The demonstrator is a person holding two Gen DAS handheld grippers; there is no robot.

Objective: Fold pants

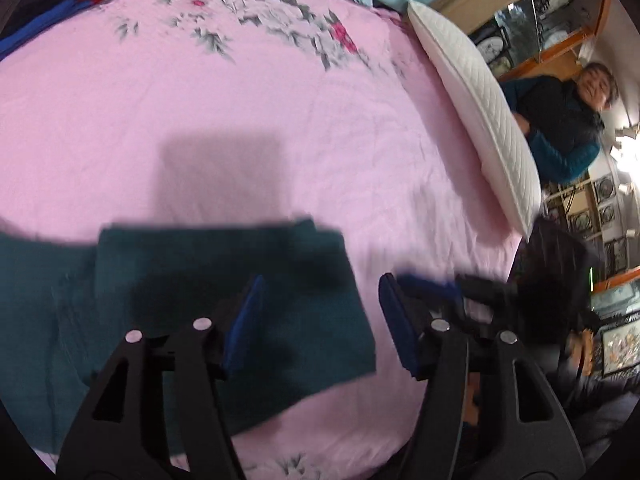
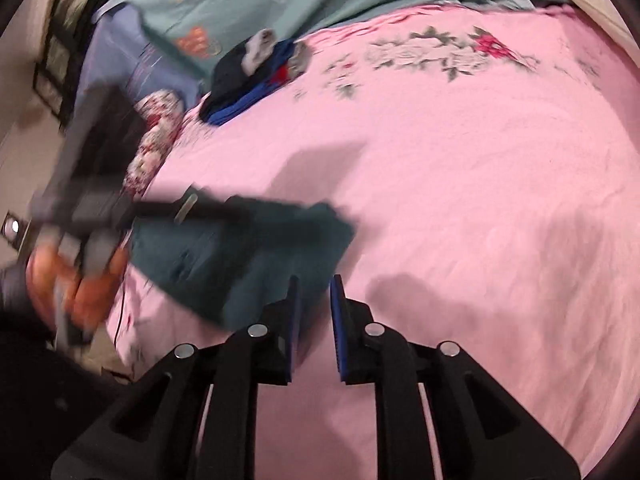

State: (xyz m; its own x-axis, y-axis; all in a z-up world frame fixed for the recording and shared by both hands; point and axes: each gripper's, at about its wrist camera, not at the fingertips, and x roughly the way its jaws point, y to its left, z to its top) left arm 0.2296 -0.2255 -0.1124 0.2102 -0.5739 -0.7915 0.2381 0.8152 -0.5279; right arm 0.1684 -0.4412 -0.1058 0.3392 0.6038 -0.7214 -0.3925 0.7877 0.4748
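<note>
Though blurred in both views, pants (image 1: 224, 304) already lying folded into a compact dark-teal block on the pink bed (image 1: 240, 128), layers stacked, edges roughly square. Judged nearly finished: perhaps one last fold or a smoothing left, if any; hard to say through the blur.

Left gripper (image 1: 320, 300) tilted down over the right end of the block, jaws standing well apart, nothing pinched between them; one finger over cloth, the other over bare sheet. Whether touching, cannot tell.

Right gripper (image 2: 314, 304) also angled down, at the near corner of the pants (image 2: 248, 256), jaws narrowly parted with a slim gap showing, no cloth visibly caught. Left gripper (image 2: 188, 210) seen across the block from there, smeared by motion, gripped by an orange-gloved hand (image 2: 80, 280).
</note>
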